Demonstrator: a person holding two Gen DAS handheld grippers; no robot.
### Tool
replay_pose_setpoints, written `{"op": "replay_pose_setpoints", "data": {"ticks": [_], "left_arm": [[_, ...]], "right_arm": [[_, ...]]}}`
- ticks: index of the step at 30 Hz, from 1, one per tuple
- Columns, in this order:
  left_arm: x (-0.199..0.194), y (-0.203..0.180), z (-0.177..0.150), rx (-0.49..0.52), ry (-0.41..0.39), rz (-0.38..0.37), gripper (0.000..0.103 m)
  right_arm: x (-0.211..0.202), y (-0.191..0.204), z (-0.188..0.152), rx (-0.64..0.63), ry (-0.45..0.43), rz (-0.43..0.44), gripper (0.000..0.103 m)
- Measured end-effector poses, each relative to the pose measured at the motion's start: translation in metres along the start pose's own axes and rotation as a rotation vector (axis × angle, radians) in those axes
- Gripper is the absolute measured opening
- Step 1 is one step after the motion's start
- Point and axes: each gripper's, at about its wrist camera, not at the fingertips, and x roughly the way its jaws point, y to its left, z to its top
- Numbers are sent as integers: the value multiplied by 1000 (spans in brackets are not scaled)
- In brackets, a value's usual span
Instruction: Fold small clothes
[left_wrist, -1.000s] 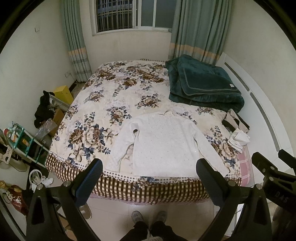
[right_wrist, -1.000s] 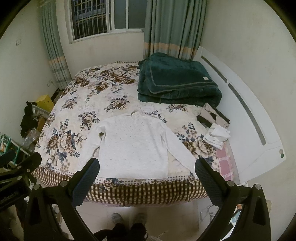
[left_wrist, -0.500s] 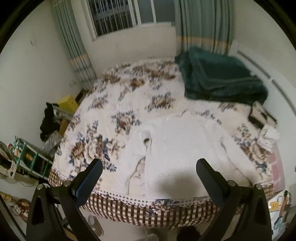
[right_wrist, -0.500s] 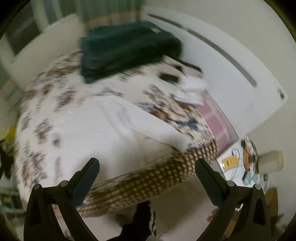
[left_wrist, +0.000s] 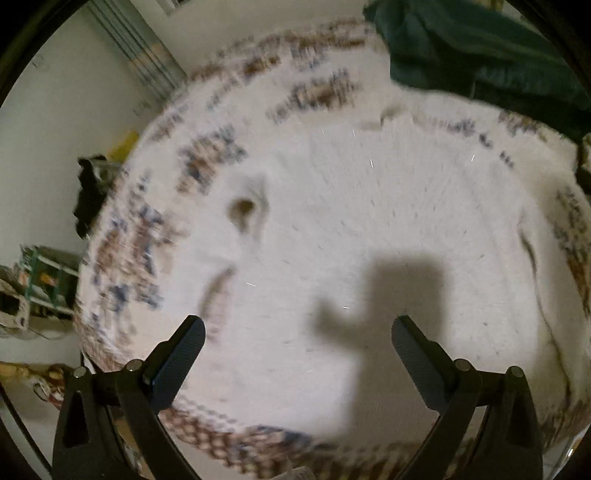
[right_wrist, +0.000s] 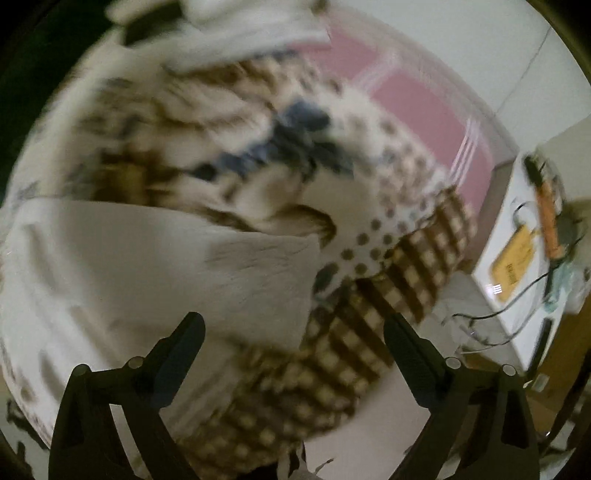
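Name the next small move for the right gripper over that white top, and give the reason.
Probably lower the right gripper onto the sleeve end of the white top and pinch it. Its jaws are closing but nothing is between them yet; the sleeve lies flat near the bed's checked edge, unfolded, just ahead of the fingertips.

You're over a bed (left_wrist: 317, 92) w/ a floral cover, brown-check border at the edge. Green blanket (left_wrist: 480, 48) folded at the far corner. Pale wall (left_wrist: 66, 122) on the left, striped curtain (left_wrist: 147, 48) beside it, cluttered green rack (left_wrist: 44, 277) below. Right view: pink sheet (right_wrist: 417, 99) showing, white side table (right_wrist: 517, 258) w/ cables, light floor (right_wrist: 369, 432). Both views blurred.
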Motion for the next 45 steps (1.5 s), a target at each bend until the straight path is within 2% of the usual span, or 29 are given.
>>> {"op": "replay_pose_setpoints", "data": {"ticks": [2,3,4,5,6,7,8,11,14,18,20,21,22,24,25,27,28,32,34,36,38,39,40,42,45], "left_arm": [[31,-16,2,-2,40,-5,103],[47,-27,4,2,57,-6,103],[55,-33,4,7,66,0,103],[68,-42,4,21,80,5,103],[74,-48,4,30,87,4,103],[79,-54,4,39,96,7,103],[85,-61,4,50,107,7,103],[86,-74,9,68,109,-16,103],[82,-85,16,97,87,-33,103],[78,-98,27,114,67,-64,103],[78,-106,33,116,59,-81,103],[79,-110,33,116,59,-86,103],[80,-113,33,115,60,-90,103],[83,-120,34,112,67,-95,103],[84,-122,33,110,71,-98,103],[86,-126,31,107,78,-105,103],[87,-127,29,109,80,-106,103],[95,-132,17,125,101,-100,103],[103,-130,12,125,122,-94,103],[109,-125,11,114,137,-94,103],[114,-115,14,88,144,-85,103],[116,-112,14,79,145,-82,103],[118,-105,17,63,147,-74,103],[120,-91,20,20,146,-65,103],[121,-62,23,-64,154,-49,103]], "right_arm": [[39,-3,8,31,54,34,92],[49,-3,8,43,72,50,85],[60,-2,8,60,90,83,71],[69,0,7,73,101,117,63],[74,3,6,82,104,133,45],[74,6,5,87,86,143,16],[69,9,4,84,54,159,11],[37,14,7,58,-53,151,10],[3,9,24,17,-140,148,9],[-38,-5,70,-27,-255,87,9],[-41,-11,100,-33,-260,68,10],[-39,-14,109,-33,-235,73,15],[-29,-19,122,-17,-195,83,31],[-3,-30,141,45,-138,63,45],[9,-37,145,92,-123,59,49],[19,-53,141,210,-104,123,50],[24,-60,136,268,-92,171,58],[69,-71,111,499,2,466,60],[88,-68,103,583,10,540,60],[100,-63,103,649,-39,571,60],[98,-54,109,667,-132,560,55],[91,-46,114,648,-186,525,28],[84,-32,120,599,-213,471,11],[66,0,129,505,-251,408,11],[15,71,128,298,-319,358,11]]}}
